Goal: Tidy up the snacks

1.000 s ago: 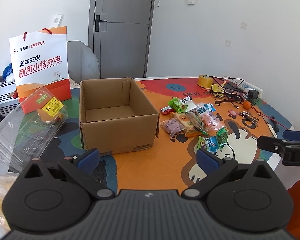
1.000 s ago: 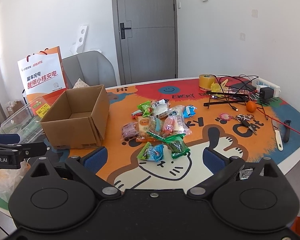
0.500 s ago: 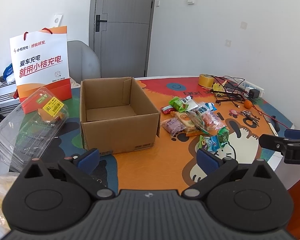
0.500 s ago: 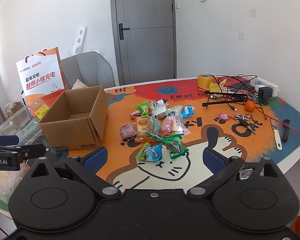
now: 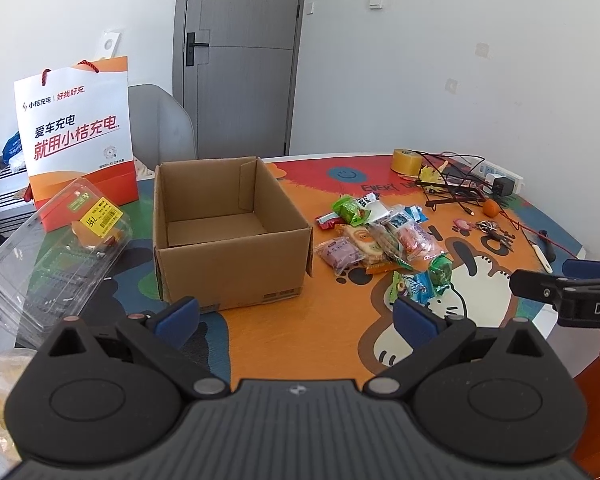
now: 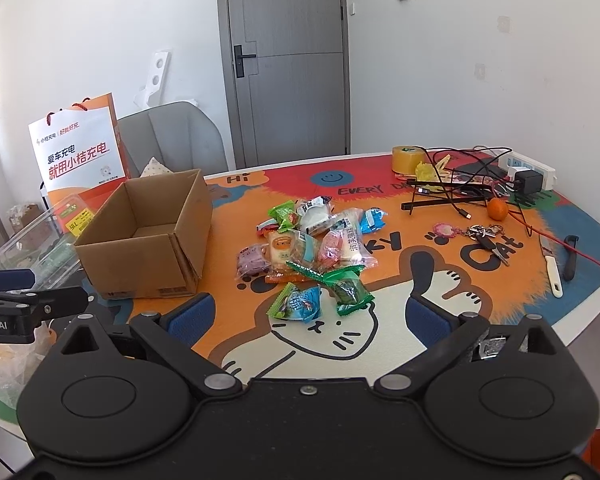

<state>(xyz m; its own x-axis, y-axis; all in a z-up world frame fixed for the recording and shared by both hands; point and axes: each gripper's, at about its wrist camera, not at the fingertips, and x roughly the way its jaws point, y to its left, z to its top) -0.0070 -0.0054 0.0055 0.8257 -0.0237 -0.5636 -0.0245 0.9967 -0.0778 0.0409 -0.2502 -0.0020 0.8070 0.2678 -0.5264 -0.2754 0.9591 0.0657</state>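
Note:
An open, empty cardboard box point(image 5: 228, 236) stands on the colourful table mat; it also shows in the right wrist view point(image 6: 144, 240). A pile of wrapped snacks point(image 5: 380, 240) lies to its right, also in the right wrist view point(image 6: 316, 248). The nearest packets are green and blue point(image 6: 300, 304). My left gripper point(image 5: 296, 318) is open and empty, held above the near table edge in front of the box. My right gripper point(image 6: 312, 318) is open and empty, just short of the nearest packets.
A clear plastic clamshell point(image 5: 56, 248) and an orange-white paper bag point(image 5: 76, 132) stand left of the box. At the far right lie a tape roll point(image 6: 408, 160), cables with a power strip point(image 6: 528, 168), a tangerine point(image 6: 498, 209), keys point(image 6: 484, 236) and a knife point(image 6: 552, 268).
Both views drift slightly; the right gripper has edged a little toward the snack pile. Both grippers stay open and empty.

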